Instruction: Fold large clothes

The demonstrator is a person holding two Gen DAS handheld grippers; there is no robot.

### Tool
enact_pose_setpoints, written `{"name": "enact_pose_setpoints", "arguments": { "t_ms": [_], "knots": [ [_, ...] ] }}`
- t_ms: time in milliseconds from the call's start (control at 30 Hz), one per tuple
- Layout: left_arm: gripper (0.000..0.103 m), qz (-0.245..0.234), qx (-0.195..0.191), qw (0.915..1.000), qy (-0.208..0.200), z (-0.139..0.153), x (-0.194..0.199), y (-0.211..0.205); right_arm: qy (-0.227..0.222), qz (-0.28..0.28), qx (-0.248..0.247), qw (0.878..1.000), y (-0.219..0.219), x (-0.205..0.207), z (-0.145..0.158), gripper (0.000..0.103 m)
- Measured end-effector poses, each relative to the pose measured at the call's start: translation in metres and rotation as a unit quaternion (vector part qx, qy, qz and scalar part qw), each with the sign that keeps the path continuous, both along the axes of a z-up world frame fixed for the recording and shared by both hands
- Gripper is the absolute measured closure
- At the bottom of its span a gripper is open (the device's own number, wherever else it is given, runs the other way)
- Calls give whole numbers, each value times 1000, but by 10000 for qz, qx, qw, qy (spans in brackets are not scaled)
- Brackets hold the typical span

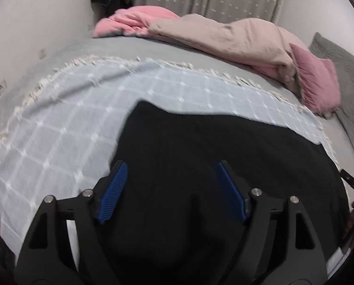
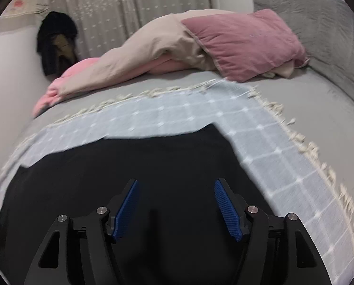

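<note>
A large black garment (image 1: 200, 147) lies spread flat on a pale blue checked throw (image 1: 65, 118) on the bed. In the left wrist view my left gripper (image 1: 171, 166) hovers over the garment's near left part, jaws open, blue pads (image 1: 114, 192) apart with only flat cloth under them. The right wrist view shows the same black garment (image 2: 141, 161) on the throw (image 2: 260, 137), my right gripper (image 2: 175, 182) open above its near right part and nothing pinched. The garment's far edge has a raised corner at each end.
A beige and pink duvet (image 1: 236, 38) is bunched along the bed's far side, with a mauve pillow (image 2: 243, 42) and a grey cushion (image 2: 319, 28) at the right. Dark clothes (image 2: 56, 40) hang by the curtain. The throw has a fringed edge (image 2: 302, 142). Grey sheet (image 2: 307, 95) surrounds it.
</note>
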State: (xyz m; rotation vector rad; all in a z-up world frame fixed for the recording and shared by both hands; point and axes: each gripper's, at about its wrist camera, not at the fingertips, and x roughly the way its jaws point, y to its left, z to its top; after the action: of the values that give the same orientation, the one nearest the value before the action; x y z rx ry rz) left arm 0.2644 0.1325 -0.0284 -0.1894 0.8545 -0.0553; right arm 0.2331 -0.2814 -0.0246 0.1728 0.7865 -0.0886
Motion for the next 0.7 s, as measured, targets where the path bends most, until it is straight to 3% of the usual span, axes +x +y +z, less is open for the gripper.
{"name": "enact_pose_setpoints", "arguments": {
  "t_ms": [133, 233, 367, 567, 633, 700],
  "knots": [
    [25, -43, 181, 9989, 420, -28, -28, 2, 365, 250, 197, 9988, 18, -26, -20, 34],
    [25, 155, 197, 9983, 518, -43, -45, 26, 784, -100, 592, 9951, -4, -42, -40, 34],
    [25, 619, 505, 9935, 807, -34, -63, 46, 487, -549, 1031, 9920, -36, -79, -36, 34],
    [19, 1062, -720, 9903, 533, -10, -116, 68, 283, -973, 1730, 9797, -38, -120, -21, 33],
    [17, 1057, -808, 9908, 262, -4, -136, 65, 181, -915, 1877, 9778, -28, -136, -18, 32],
    [7, 940, -807, 9923, 37, -1, -157, 58, 122, -688, 1945, 9784, -16, -149, -16, 30]
  ]
}}
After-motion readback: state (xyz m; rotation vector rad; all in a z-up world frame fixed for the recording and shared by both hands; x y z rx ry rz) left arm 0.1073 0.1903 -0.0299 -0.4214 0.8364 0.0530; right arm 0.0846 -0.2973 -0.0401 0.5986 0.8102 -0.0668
